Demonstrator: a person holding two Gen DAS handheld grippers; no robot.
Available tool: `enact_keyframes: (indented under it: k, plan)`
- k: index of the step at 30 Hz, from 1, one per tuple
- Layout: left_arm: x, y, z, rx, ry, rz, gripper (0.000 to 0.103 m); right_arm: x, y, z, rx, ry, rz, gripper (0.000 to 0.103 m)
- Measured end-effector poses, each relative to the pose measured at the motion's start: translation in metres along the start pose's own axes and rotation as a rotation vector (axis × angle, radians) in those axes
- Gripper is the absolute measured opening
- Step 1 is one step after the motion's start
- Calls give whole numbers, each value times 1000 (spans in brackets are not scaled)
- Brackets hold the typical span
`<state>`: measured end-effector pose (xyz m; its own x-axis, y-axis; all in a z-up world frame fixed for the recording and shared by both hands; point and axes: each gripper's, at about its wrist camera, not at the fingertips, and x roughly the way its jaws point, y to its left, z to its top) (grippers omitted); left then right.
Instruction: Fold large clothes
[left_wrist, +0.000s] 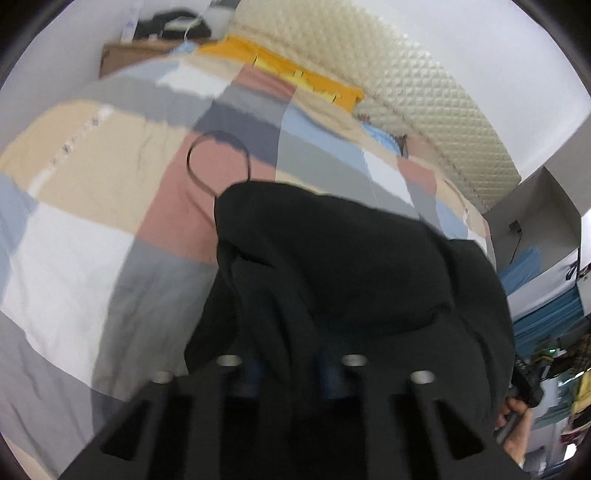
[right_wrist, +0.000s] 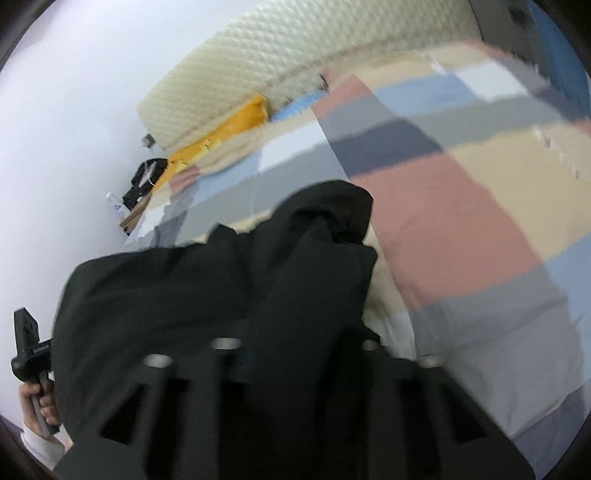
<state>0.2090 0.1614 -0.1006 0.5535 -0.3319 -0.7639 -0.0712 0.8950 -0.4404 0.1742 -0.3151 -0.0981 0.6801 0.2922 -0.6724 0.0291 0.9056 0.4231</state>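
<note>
Early stage: the black garment (left_wrist: 332, 266) hangs bunched and unfolded just above the patchwork bedspread (left_wrist: 92, 236), each upper edge pinched in nearly closed jaws of the left gripper (left_wrist: 291, 369) and right gripper (right_wrist: 295, 354); all folding remains.

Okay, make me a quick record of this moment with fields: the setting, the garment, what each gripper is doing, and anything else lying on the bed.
setting: bed with a patchwork quilt, cream quilted headboard behind
garment: black garment, bunched, lifted at the near edge
left gripper: shut on the black garment
right gripper: shut on the black garment
also on bed: yellow cloth by the headboard; thin black cord loop beside the garment
</note>
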Motion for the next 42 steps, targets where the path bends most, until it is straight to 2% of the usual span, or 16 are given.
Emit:
enact_keyframes:
  k: [1, 3, 5, 7, 11, 16, 19, 22, 24, 27, 29, 30, 31, 33, 38, 42]
  plan:
    - [-7, -3, 1, 12, -26, 0, 8, -9, 6, 3, -22, -30, -10, 9]
    - [-30, -13, 2, 42, -129, -7, 7, -25, 12, 9, -41, -85, -13, 8]
    - [-51, -19, 6, 50, -220, -47, 7, -40, 12, 18, -30, -146, 6, 7]
    - [-59, -23, 11, 42, -276, -69, 7, -46, 11, 28, -18, -194, 13, 7]
    - [-33, -31, 19, 77, -244, 27, 7, -21, 15, 43, -86, -188, -67, 7]
    - [1, -27, 25, 88, -180, 100, 7, 26, 4, 33, -112, -95, -143, 9]
    - [11, -31, 22, 126, -164, 152, 8, 40, 0, 24, -139, -55, -199, 12]
    - [15, -37, 15, 155, -174, 228, 11, 38, -5, 20, -120, -63, -201, 15]
    - [10, -39, 13, 162, -189, 244, 12, 29, -11, 18, -86, -80, -193, 22]
    - [-4, -40, 9, 133, -202, 259, 19, 11, -20, 14, -10, -98, -186, 43]
    - [-17, -38, 4, 91, -208, 248, 26, -4, -19, 10, 24, -121, -189, 76]
    - [-24, -38, 1, 74, -216, 236, 37, -18, -19, 8, 36, -148, -198, 80]
    - [-32, -37, -3, 54, -232, 217, 53, -27, -16, 6, 38, -163, -198, 80]
    - [-53, -37, -12, 32, -293, 193, 70, -47, -13, 5, 39, -172, -187, 80]
    - [-106, -60, -33, 123, -394, 236, 71, -99, 10, -3, 7, -235, -192, 80]
    - [-144, -86, -48, 163, -444, 227, 71, -161, 44, -8, -46, -326, -173, 80]
